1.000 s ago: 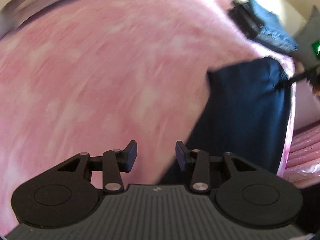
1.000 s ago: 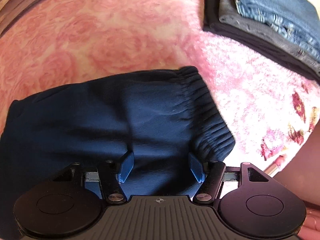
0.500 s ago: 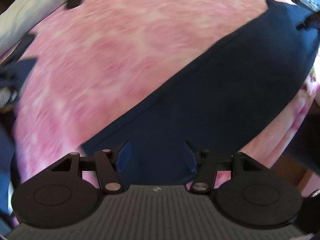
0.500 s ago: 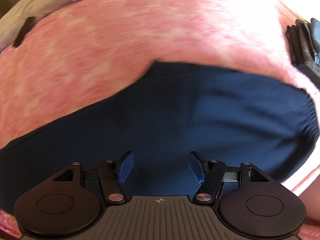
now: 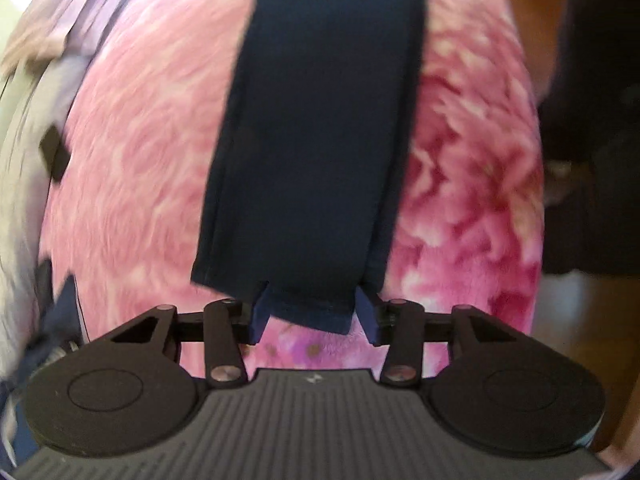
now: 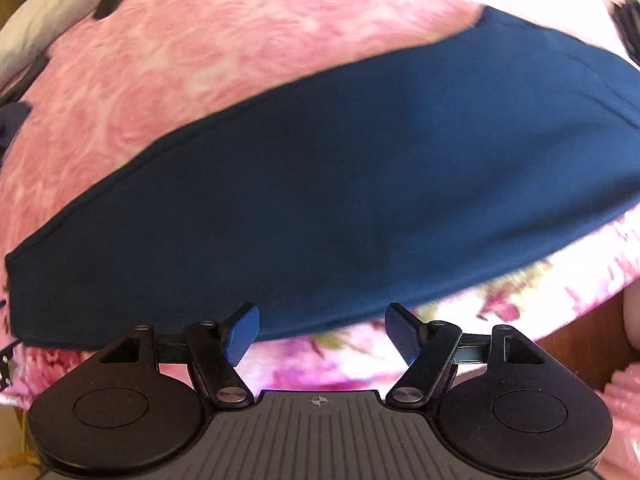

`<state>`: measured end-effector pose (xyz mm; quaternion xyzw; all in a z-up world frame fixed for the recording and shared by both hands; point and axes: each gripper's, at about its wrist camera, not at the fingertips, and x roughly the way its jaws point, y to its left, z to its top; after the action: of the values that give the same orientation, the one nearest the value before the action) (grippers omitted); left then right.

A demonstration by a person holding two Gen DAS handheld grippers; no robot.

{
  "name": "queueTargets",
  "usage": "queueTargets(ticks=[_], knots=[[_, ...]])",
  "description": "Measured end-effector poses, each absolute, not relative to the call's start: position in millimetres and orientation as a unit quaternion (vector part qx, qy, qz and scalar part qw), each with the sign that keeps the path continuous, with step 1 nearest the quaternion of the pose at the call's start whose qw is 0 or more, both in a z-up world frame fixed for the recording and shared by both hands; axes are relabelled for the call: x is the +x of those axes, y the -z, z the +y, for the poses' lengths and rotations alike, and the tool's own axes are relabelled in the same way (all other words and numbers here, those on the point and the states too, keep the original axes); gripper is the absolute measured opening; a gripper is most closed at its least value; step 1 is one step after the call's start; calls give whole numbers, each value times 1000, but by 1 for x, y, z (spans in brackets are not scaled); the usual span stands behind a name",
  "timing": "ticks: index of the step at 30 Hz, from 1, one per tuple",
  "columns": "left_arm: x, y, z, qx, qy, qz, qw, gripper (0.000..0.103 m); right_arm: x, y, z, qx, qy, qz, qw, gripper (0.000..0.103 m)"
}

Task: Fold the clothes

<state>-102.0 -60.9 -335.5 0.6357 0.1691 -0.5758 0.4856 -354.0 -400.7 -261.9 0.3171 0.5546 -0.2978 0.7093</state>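
Observation:
Navy blue trousers (image 5: 320,128) lie stretched out long on a pink rose-patterned blanket (image 5: 132,168). In the left wrist view they run straight away from me, and their hemmed leg end sits between the fingers of my open left gripper (image 5: 314,316), above the blanket. In the right wrist view the trousers (image 6: 340,192) lie across the frame as a wide band. My right gripper (image 6: 322,334) is open and empty, just short of their near edge.
The blanket's near edge drops off on the right in the left wrist view, with a wooden floor (image 5: 576,320) below. Grey-white cloth (image 5: 24,128) lies on the left, also seen at the top left of the right wrist view (image 6: 44,20). A dark garment (image 6: 630,24) lies far right.
Both grippers have swung along the trousers away from the waistband. The left gripper has reached the leg end, which now sits between its fingers. The right gripper has backed off the cloth to its near edge.

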Motion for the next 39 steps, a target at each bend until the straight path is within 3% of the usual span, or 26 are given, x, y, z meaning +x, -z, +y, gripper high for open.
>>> queueTargets(ticks=[3, 9, 13, 24, 25, 27, 30, 32, 39], knots=[[-99, 338, -59, 637, 576, 166, 485, 42, -383, 258, -422, 347, 350, 526, 693, 73], [-97, 308, -70, 609, 546, 238, 523, 41, -467, 238, -495, 375, 469, 437, 670, 73], [-121, 281, -94, 606, 544, 225, 535, 41, -527, 226, -553, 371, 526, 381, 664, 73], [-325, 285, -309, 558, 611, 198, 526, 42, -662, 250, -735, 435, 519, 278, 682, 72], [-345, 287, -327, 554, 619, 195, 521, 42, -667, 253, -742, 443, 508, 275, 685, 70], [-381, 288, -359, 548, 635, 179, 514, 42, -673, 259, -753, 460, 482, 277, 693, 36], [-416, 291, -394, 538, 650, 161, 513, 51, -674, 260, -765, 471, 457, 288, 697, 17], [-433, 297, -415, 536, 657, 152, 509, 51, -674, 260, -772, 479, 440, 294, 700, 8], [-468, 321, -455, 555, 662, 123, 490, 55, -662, 209, -783, 446, 383, 266, 764, 6]])
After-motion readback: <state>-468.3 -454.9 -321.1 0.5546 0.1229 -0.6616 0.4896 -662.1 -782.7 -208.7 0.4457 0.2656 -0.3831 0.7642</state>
